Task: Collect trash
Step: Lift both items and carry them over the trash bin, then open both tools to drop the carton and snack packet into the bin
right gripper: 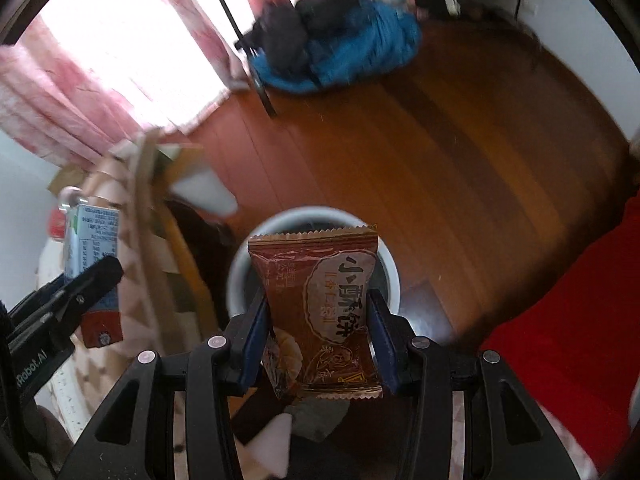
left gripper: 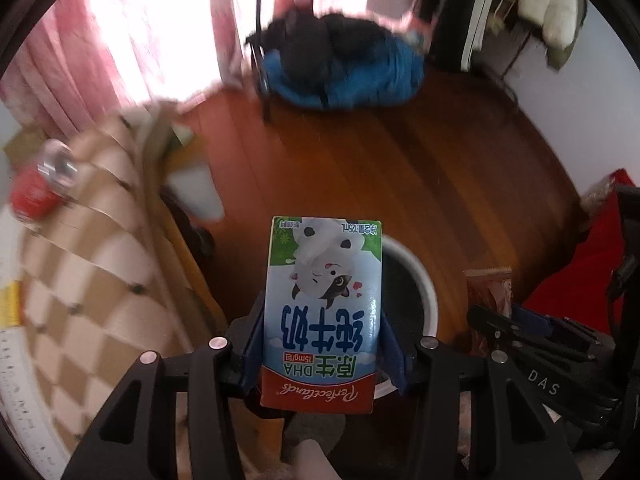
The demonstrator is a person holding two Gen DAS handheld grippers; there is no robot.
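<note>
Two grippers, two pieces of trash, one bin. Left gripper (left gripper: 322, 344) clamps one milk carton (left gripper: 322, 312), upside down, above white bin (left gripper: 416, 276). Right gripper (right gripper: 318, 340) pinches one brown snack packet (right gripper: 320, 304) over same bin (right gripper: 240, 268). One red can (left gripper: 30, 196) on checkered cloth (left gripper: 92, 264); wood floor (left gripper: 360, 152) below.

A blue cushion (right gripper: 344, 52) lies on the wooden floor (right gripper: 460, 168) near pink curtains (left gripper: 80, 60).

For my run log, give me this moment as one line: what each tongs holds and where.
left tongs: shut on milk carton | right tongs: shut on snack packet | both above white bin | nothing dropped yet
</note>
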